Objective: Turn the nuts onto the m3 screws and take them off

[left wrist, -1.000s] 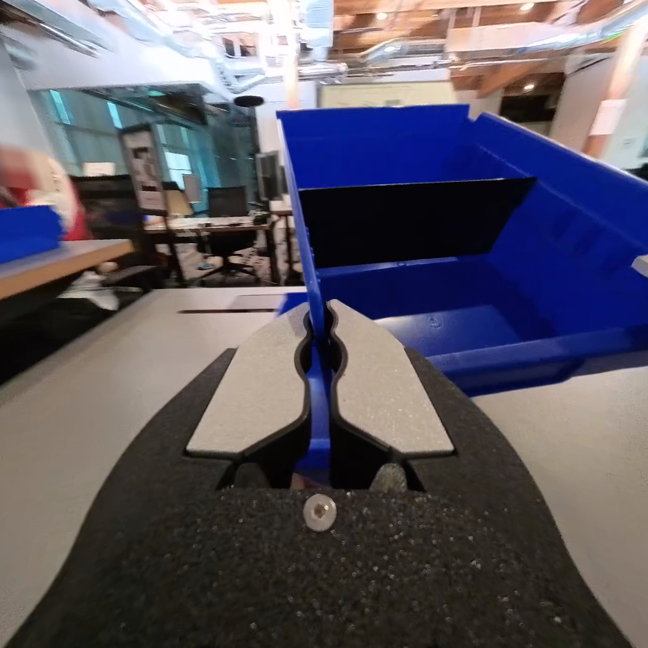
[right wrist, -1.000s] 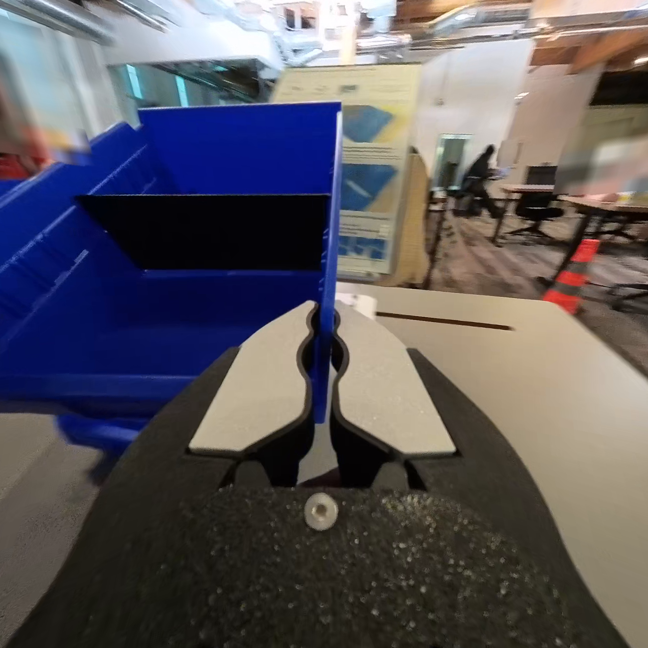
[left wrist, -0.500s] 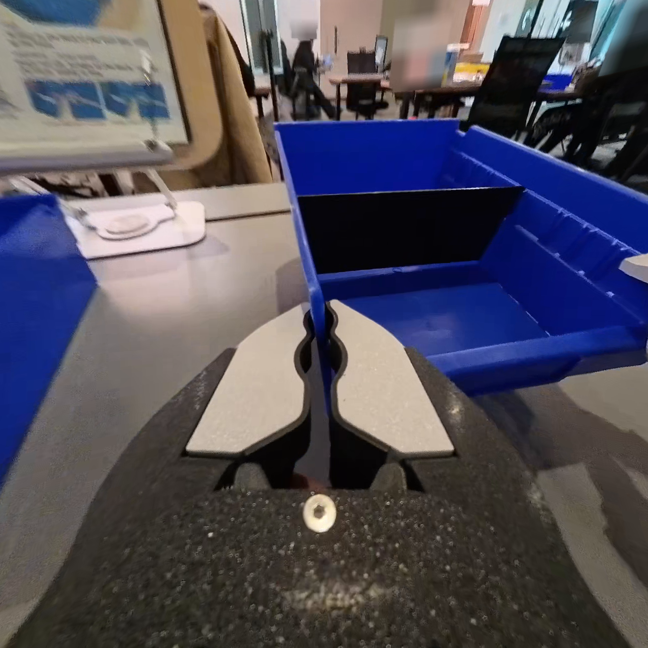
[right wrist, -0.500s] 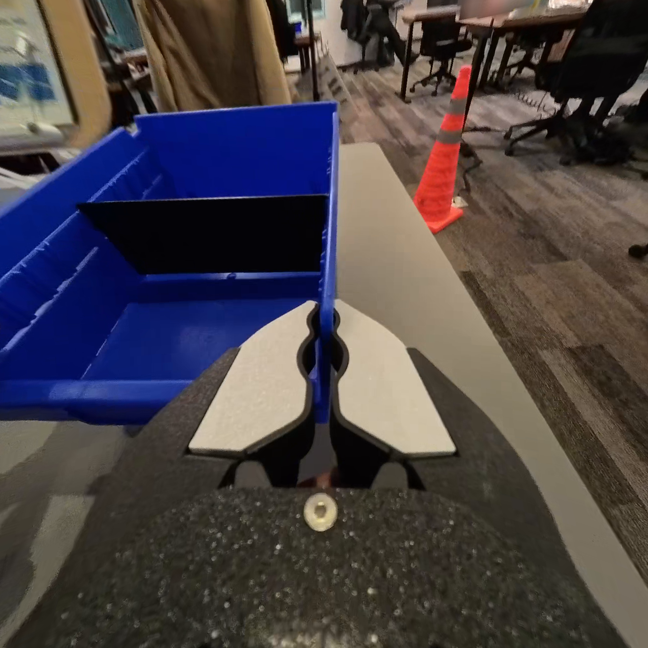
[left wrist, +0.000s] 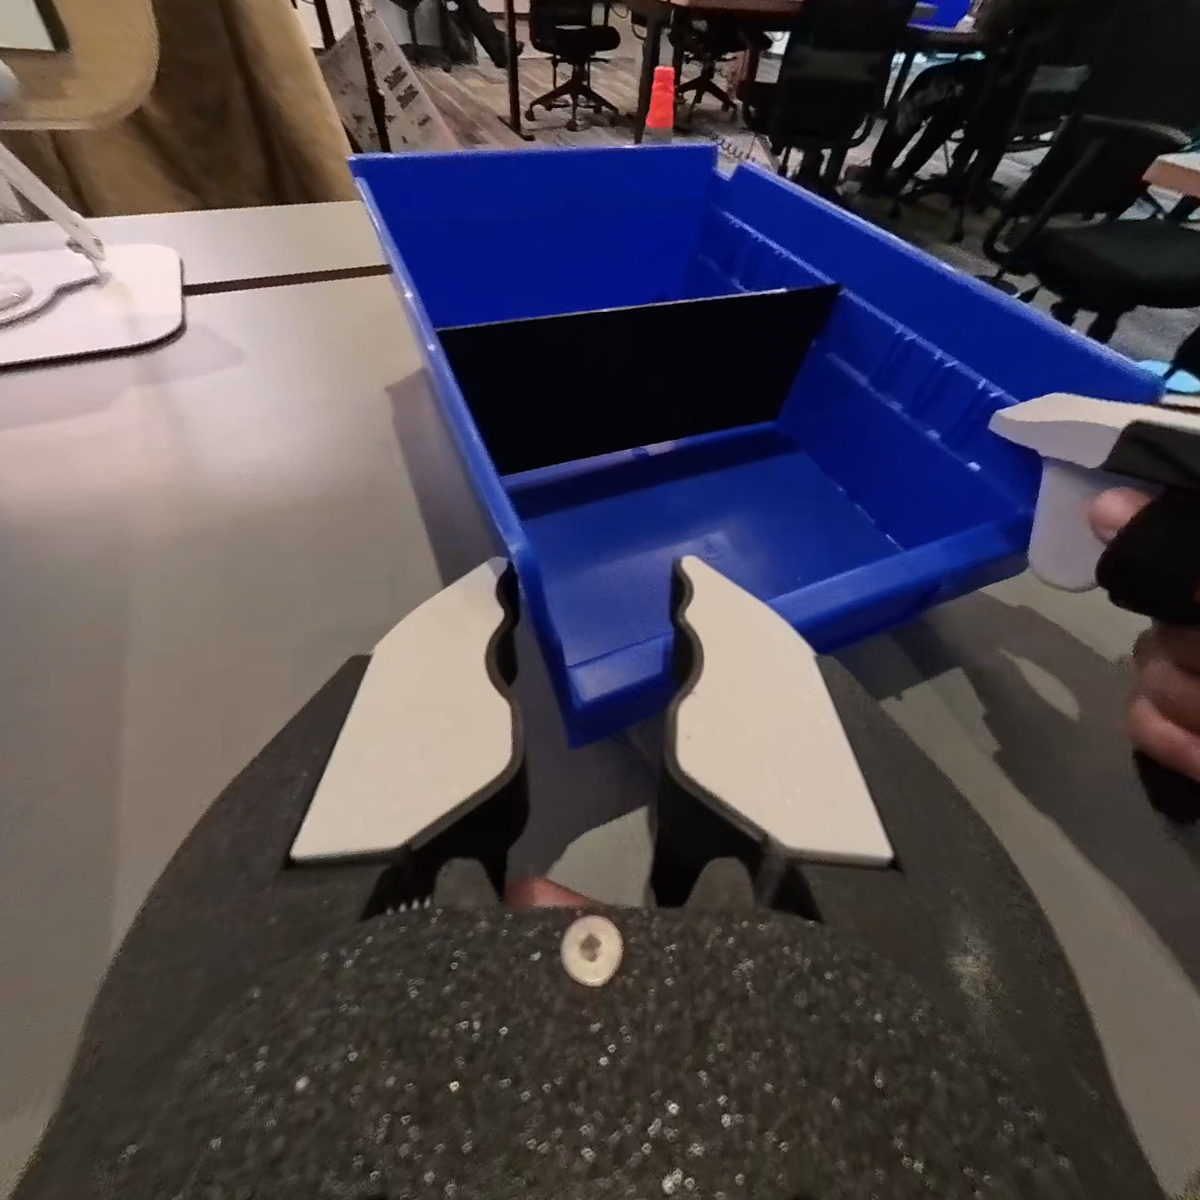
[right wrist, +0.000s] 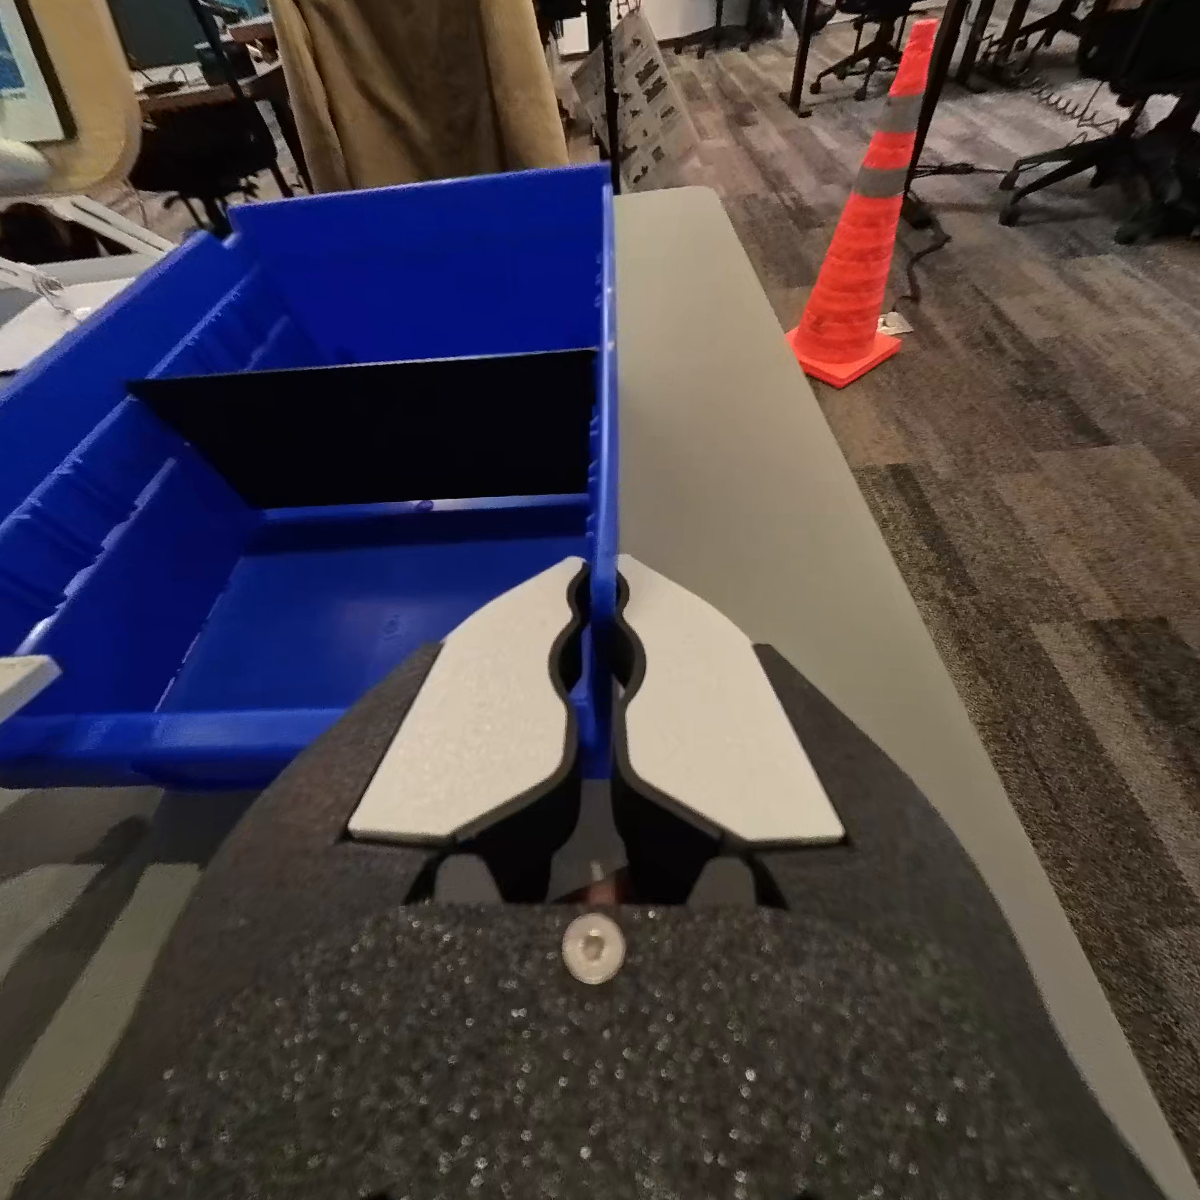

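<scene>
A blue plastic bin with a black divider rests on the grey table. Its near compartment looks empty; no screws or nuts show in either view. My left gripper is open, its fingers astride the bin's near left corner wall. My right gripper is shut on the bin's right side wall, near the front corner. The right gripper also shows in the left wrist view at the far right, with a hand behind it.
A white stand base sits on the table at the far left. The table's right edge drops to carpet, where an orange traffic cone stands. Office chairs and desks are beyond. A tan coat hangs behind the bin. Left tips to right tips: about 20 cm.
Both grippers carried the bin down onto the table, tilting from a raised view to a downward one. My left gripper has opened and let go of the bin's left wall. The right stays shut.
</scene>
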